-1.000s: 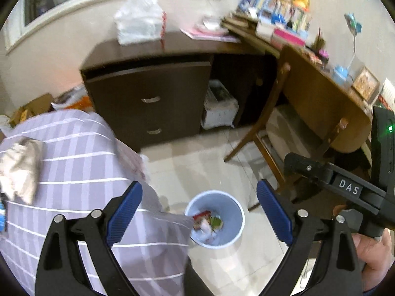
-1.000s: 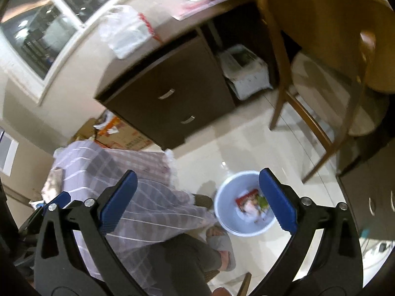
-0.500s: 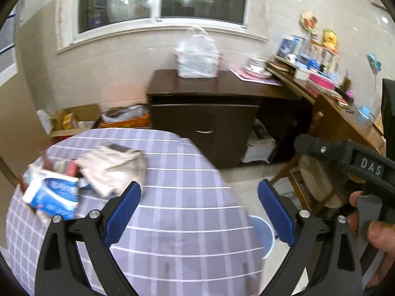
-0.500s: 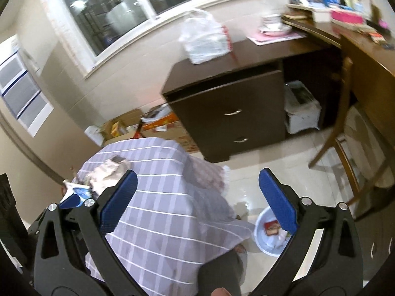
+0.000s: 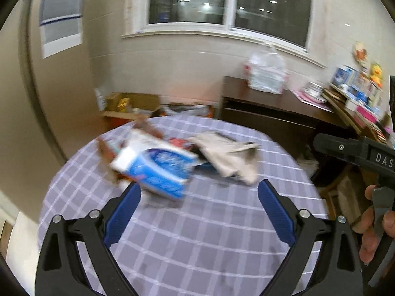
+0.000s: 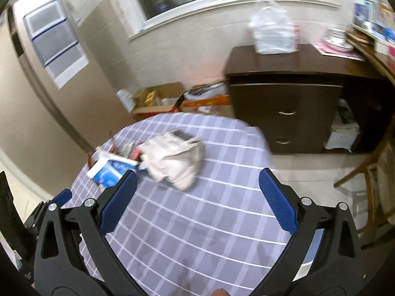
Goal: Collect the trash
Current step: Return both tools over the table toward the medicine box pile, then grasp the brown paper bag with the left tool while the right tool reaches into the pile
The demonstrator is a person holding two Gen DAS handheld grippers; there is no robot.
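Note:
A round table with a purple checked cloth (image 5: 209, 234) holds a pile of trash. A blue and white package (image 5: 158, 170) lies at the left of the pile, and a crumpled newspaper (image 5: 229, 157) lies to its right. Both show in the right wrist view, the package (image 6: 108, 172) and the newspaper (image 6: 175, 160). My left gripper (image 5: 198, 197) is open and empty, above the table just short of the package. My right gripper (image 6: 197, 185) is open and empty, above the cloth (image 6: 197, 222) nearer than the newspaper. Both views are blurred by motion.
A dark drawer cabinet (image 6: 284, 108) with a white plastic bag (image 6: 274, 32) on top stands beyond the table. Cardboard boxes (image 6: 158, 98) sit on the floor by the wall. A wooden chair (image 6: 365, 172) stands at the right. Shelves with books (image 5: 358, 98) are far right.
Both grippers have swung up and left from the blue waste bin on the floor to the table. The trash pile is now closer and more central in both views. Both stay open.

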